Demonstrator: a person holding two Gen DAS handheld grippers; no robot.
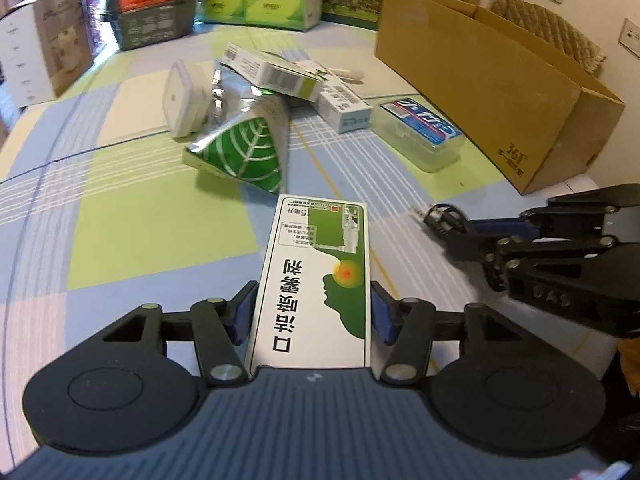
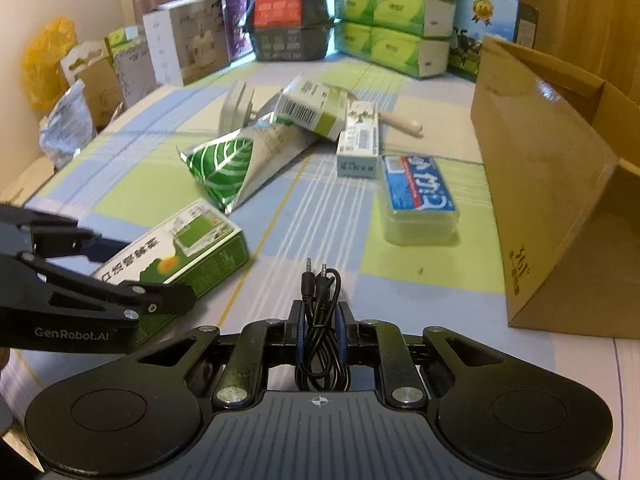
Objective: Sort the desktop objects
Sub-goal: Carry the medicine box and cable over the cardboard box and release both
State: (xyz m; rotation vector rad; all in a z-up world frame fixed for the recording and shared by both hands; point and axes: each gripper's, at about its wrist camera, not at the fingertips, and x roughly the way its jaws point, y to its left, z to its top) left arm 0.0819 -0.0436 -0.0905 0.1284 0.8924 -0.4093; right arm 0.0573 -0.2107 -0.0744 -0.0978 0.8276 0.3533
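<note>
Checkered blue-and-green cloth is covering the desk [image 1: 132, 216], with cartons and tissue packs stacked along the far edge. So right now I'm running both sides loaded. Nearest in, my left gripper [image 1: 312, 312] is clamping a green-and-white spray box [image 1: 316, 276] across its narrow width, long axis pointing straight out ahead of the fingers. My right gripper [image 2: 319, 334] is pinching a coiled black audio cable [image 2: 320, 320], the two jack plugs sticking out forward.

Going further out, the open cardboard box [image 2: 560, 184] is sitting off to the right, and I'm guessing that's the drop spot. It's lying clearly closer to my right side, so the cable probably goes first while the spray box has to cross over.

Beyond that, unsorted stuff is waiting mid-desk: a clear plastic case with a blue label [image 2: 418, 200], a foil pouch with a green leaf print [image 2: 228, 168], a couple of small cartons [image 2: 316, 108] leaning on each other, and a white square container [image 1: 182, 98] behind them.
</note>
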